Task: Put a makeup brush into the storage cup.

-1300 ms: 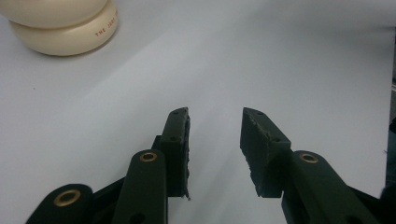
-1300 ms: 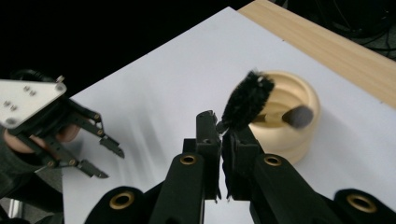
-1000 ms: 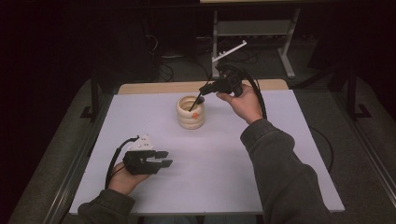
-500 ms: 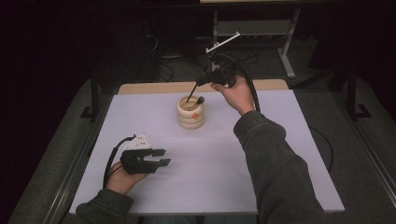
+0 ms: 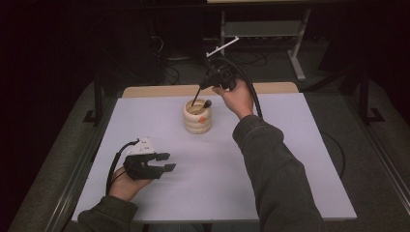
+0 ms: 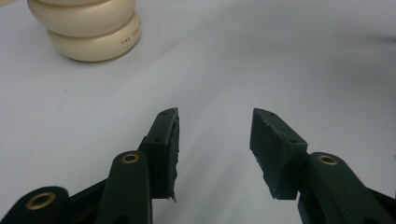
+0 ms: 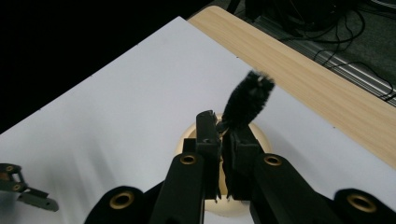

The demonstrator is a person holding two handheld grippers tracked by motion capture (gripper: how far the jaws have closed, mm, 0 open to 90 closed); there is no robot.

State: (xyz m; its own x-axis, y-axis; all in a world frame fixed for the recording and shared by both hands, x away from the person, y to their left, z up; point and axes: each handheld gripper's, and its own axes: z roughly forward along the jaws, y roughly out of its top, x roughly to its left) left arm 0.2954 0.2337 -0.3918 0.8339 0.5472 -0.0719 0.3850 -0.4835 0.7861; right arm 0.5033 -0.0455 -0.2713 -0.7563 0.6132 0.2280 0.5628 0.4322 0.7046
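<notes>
At the centre of the high view, a little above the middle of the frame, a cream ribbed cup [image 5: 197, 117] made of stacked rounded rings stands upright on a white table [image 5: 290, 159]. It carries a small orange mark on its side. Directly above it, toward the top centre of the frame, the right gripper [image 5: 199, 93] points down at the cup's mouth, held by the person's right hand [image 5: 238, 96], with a dark green sleeve [image 5: 275, 169] running down to the lower right. Its jaws are pressed together on a black brush [image 7: 247, 99]. In the right gripper view the fuzzy bristle head sticks up past the jaw tips at the frame's centre, with the cup's pale rim just behind and below the jaws. Whether the brush touches the cup cannot be told.

In the lower left of the high view, the left gripper [image 5: 167, 162] lies low over the table, held by the left hand [image 5: 126, 183], well apart from the cup. Its jaws stand roughly half apart with nothing between them, and they have just been opening. In the left gripper view the cup sits at the upper left of the frame, beyond the two parted black jaws, with bare white table in the gap.
</notes>
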